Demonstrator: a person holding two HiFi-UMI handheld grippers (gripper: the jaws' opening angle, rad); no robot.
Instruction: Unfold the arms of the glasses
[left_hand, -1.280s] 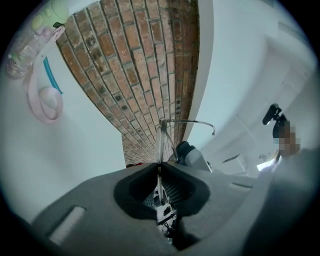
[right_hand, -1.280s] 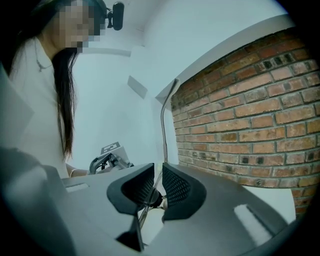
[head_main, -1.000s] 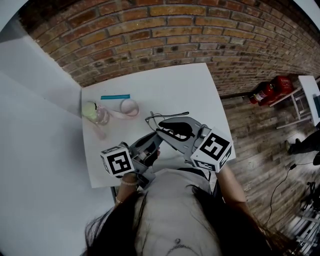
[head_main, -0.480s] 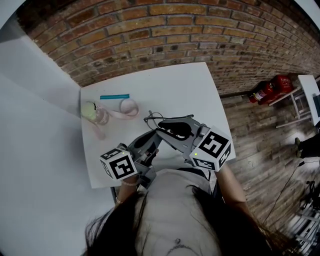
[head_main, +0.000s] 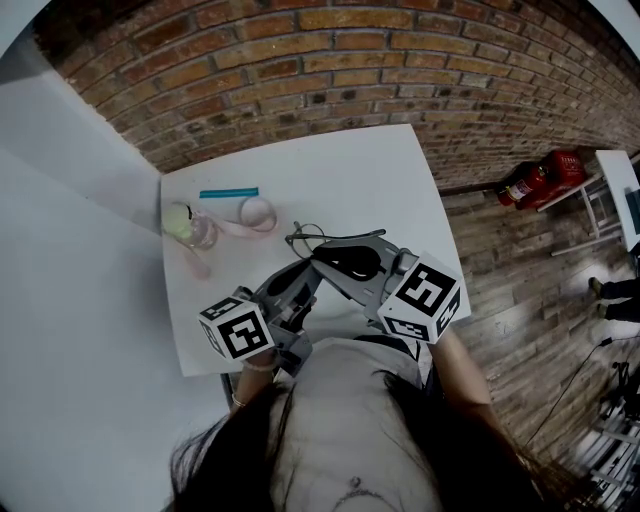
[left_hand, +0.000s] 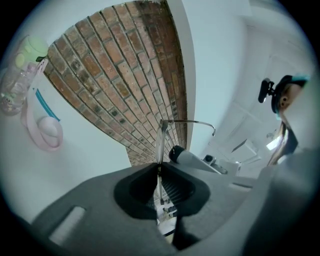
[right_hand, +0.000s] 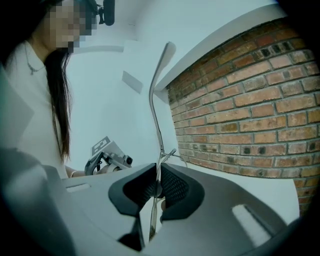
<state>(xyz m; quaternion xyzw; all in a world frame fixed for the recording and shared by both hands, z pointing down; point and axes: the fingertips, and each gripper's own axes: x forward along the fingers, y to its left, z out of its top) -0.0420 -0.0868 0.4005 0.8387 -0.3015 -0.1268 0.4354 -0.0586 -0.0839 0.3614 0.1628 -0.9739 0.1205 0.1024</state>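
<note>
Thin wire-framed glasses (head_main: 303, 238) hang above the white table (head_main: 380, 170), held between both grippers. My left gripper (head_main: 310, 275) is shut on the front frame. In the left gripper view the frame's edge (left_hand: 160, 140) rises from the closed jaws (left_hand: 159, 170), and one arm (left_hand: 192, 121) sticks out to the right. My right gripper (head_main: 328, 256) is shut on the other arm. In the right gripper view that arm (right_hand: 156, 95) stands up from the closed jaws (right_hand: 157, 177) and ends in a flat tip.
On the table's far left stand a small clear bottle with a green cap (head_main: 190, 225), a blue stick (head_main: 229, 193) and a pink strap with a round pale piece (head_main: 258, 212). A brick wall (head_main: 400, 60) lies behind the table, and wooden floor (head_main: 520, 270) to the right.
Both grippers and the glasses have drifted slightly to the left and away. Both holds are unchanged.
</note>
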